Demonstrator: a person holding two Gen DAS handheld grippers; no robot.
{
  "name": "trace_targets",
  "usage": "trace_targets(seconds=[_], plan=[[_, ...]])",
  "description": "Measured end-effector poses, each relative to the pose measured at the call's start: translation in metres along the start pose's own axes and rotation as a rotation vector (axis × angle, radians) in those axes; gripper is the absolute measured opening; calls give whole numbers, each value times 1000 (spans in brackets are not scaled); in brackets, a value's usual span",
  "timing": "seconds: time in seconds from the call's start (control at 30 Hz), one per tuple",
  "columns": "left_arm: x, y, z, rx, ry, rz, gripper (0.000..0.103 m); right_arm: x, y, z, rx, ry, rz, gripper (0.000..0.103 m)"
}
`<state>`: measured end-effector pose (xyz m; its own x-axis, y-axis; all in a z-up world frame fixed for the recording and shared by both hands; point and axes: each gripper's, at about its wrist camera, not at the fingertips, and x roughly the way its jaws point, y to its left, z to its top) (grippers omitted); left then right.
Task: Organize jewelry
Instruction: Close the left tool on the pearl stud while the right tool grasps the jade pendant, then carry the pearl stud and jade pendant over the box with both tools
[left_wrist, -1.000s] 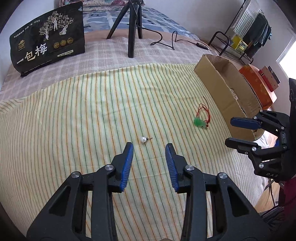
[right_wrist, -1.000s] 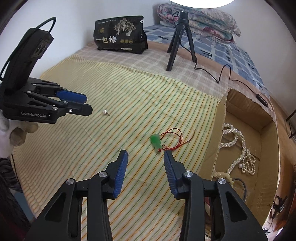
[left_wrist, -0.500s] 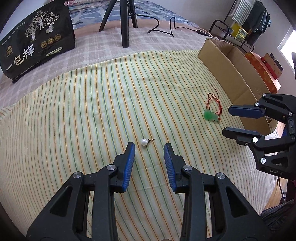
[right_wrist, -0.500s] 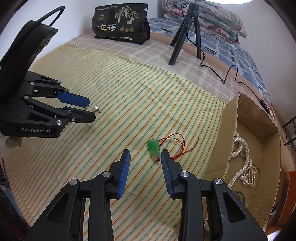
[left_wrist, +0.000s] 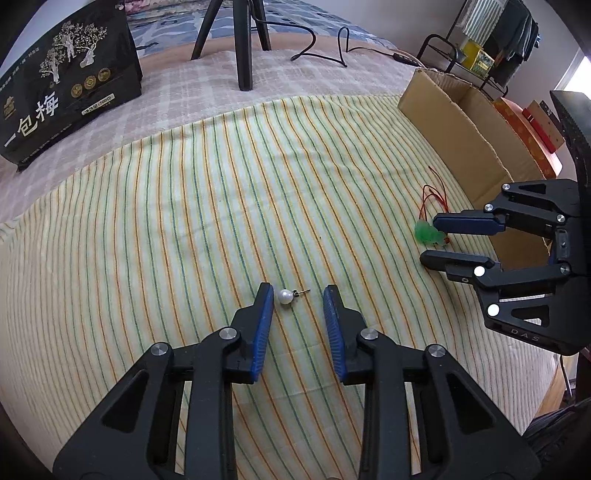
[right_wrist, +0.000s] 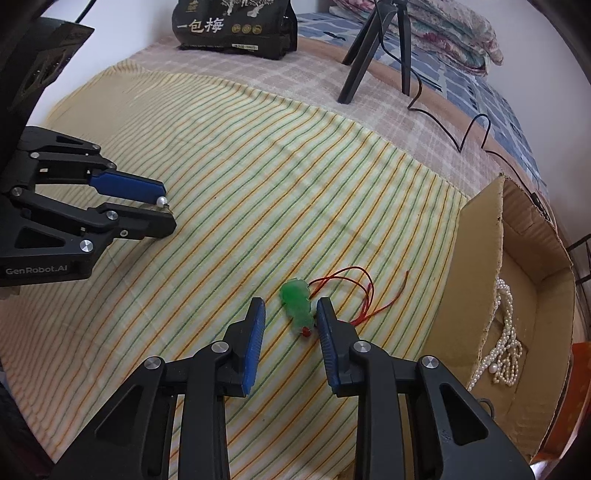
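A pearl stud earring (left_wrist: 285, 296) lies on the striped cloth between the tips of my open left gripper (left_wrist: 297, 295), close to the left finger; it also shows in the right wrist view (right_wrist: 161, 201). A green pendant on a red cord (right_wrist: 297, 304) lies between the tips of my open right gripper (right_wrist: 289, 309), close to the right finger; in the left wrist view the pendant (left_wrist: 427, 235) sits at the right gripper's (left_wrist: 429, 239) tips. A cardboard box (right_wrist: 476, 258) at the right holds pearl necklaces (right_wrist: 508, 347).
A black tripod (left_wrist: 243, 44) with a cable stands at the back of the bed. A black packet with Chinese lettering (left_wrist: 62, 85) stands at the back left. The box wall (left_wrist: 461, 147) rises just right of the pendant.
Both grippers have moved down and forward to the cloth. The left one now straddles the pearl earring, the right one now straddles the green pendant. Both stay open.
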<state>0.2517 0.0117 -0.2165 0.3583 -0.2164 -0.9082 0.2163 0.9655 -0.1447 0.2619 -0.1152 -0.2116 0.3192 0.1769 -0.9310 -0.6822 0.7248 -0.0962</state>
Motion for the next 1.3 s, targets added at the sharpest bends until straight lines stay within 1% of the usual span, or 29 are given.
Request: trace_targets(seconds=[0.07,0.13,0.2,0.27,0.43,0.67,1.07,1.17,1.3], plan=[[1,1,0,2,-4,4,24,3,1,1,-5,6,0,27],[1,1,-1,4,-7,6,20,3,0,1,1,4,10,22],[1,1,-2,6,-9,10,14,3,0,1,10,3,20,13],[0,0,-2,11,-11,17,10,3,2,1,6,0,14,13],[-2,-2,-4,20,-18,30,9,0,3,-3,18,-22,22,13],[-17,4,-2,-12,-43,18,9,-20,-1,-8,59,-82,46,13],[-66,2,5,-65,-143,-11,9,-63,-5,-12,119,-178,68,13],[-79,-1,6,-84,-172,-30,9,-78,-8,-13,141,-211,73,13],[-94,-10,7,-78,-206,-44,9,-98,-15,-14,178,-256,76,13]])
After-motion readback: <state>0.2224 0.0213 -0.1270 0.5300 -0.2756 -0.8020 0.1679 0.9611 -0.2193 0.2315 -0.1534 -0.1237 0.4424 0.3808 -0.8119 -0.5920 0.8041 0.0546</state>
